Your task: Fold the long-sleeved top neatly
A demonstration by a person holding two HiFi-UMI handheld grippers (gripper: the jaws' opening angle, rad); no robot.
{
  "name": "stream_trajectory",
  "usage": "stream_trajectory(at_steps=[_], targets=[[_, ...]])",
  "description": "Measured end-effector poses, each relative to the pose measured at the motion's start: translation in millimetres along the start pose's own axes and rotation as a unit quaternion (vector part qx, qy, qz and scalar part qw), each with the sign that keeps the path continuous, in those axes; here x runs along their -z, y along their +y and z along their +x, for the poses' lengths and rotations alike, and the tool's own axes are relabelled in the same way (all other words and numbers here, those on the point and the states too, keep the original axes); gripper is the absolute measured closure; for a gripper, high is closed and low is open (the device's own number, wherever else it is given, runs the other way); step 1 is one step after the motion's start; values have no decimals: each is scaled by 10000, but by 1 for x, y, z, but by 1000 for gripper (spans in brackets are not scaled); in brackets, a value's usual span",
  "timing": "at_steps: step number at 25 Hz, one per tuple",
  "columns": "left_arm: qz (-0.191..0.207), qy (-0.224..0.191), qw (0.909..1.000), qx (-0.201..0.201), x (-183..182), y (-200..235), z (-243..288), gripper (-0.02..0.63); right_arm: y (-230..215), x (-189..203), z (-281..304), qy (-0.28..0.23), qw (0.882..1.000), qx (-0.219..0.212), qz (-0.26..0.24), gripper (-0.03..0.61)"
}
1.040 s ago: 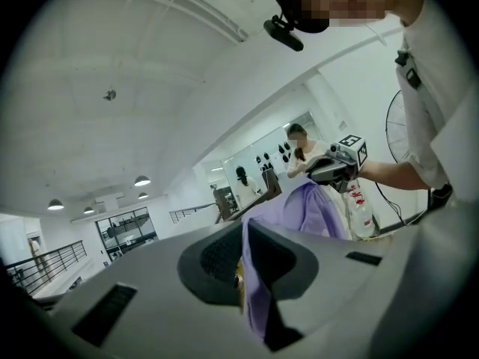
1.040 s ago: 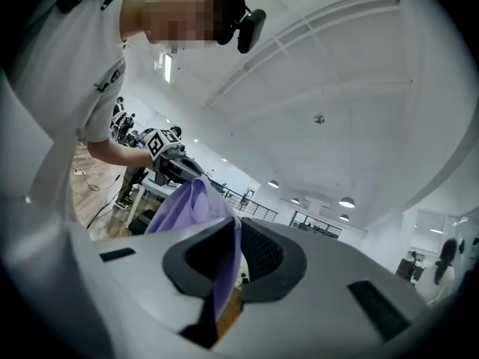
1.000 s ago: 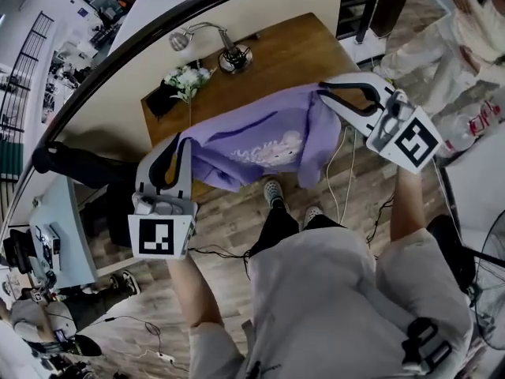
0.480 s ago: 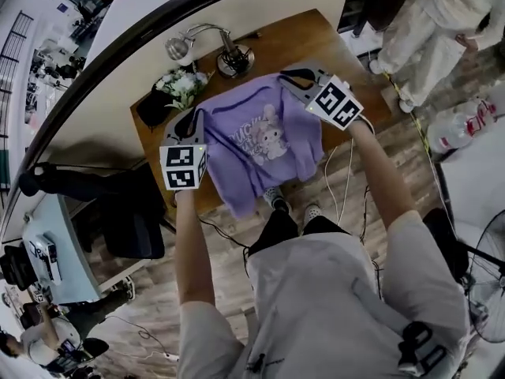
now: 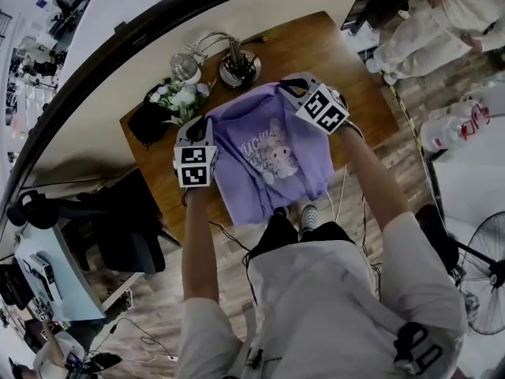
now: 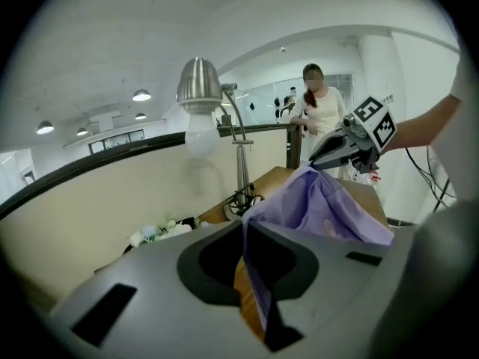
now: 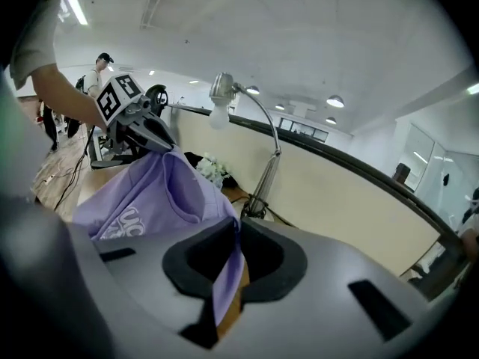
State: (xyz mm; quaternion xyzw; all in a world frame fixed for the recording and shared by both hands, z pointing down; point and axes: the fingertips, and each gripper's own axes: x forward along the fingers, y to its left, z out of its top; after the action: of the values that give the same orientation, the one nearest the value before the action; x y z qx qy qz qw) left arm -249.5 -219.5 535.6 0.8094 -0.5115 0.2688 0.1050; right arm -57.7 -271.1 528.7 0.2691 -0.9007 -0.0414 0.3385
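Observation:
The purple long-sleeved top (image 5: 268, 152) with a cartoon print lies spread on the wooden table (image 5: 355, 69), its hem hanging over the near edge. My left gripper (image 5: 200, 125) is shut on the top's left shoulder, and purple cloth runs between its jaws (image 6: 244, 230) in the left gripper view. My right gripper (image 5: 286, 82) is shut on the right shoulder, with cloth pinched in its jaws (image 7: 235, 226). Each gripper view shows the top (image 6: 329, 208) (image 7: 150, 193) stretched toward the other gripper (image 6: 352, 137) (image 7: 138, 126). The sleeves are hidden.
A metal desk lamp (image 5: 234, 68) and white flowers (image 5: 180, 97) stand at the table's far edge, just beyond the grippers. A black chair (image 5: 126, 227) is left of the table, a fan (image 5: 481, 275) at the lower right. A person (image 5: 426, 22) stands past the table's right end.
Both grippers have moved down and away from me over the table. The top, which hung in the air in front of the table edge, now rests on the tabletop.

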Motion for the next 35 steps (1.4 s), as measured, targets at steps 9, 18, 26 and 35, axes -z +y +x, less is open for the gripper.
stream_trajectory(at_steps=[9,18,26,35], targets=[[-346,546,9975,291,40,13,58,577,-3,49,62,729,9952,38,654,538],[-721,717,9944,288,60,27,88,572,-30,67,85,949,9880,480,1117,534],[-837,478,9953,47,44,31,78,572,-31,74,50,708,9865,612,1347,538],[-862,179,9960,-167,38,-27,24,572,24,109,-8,615,9849,476,1546,538]])
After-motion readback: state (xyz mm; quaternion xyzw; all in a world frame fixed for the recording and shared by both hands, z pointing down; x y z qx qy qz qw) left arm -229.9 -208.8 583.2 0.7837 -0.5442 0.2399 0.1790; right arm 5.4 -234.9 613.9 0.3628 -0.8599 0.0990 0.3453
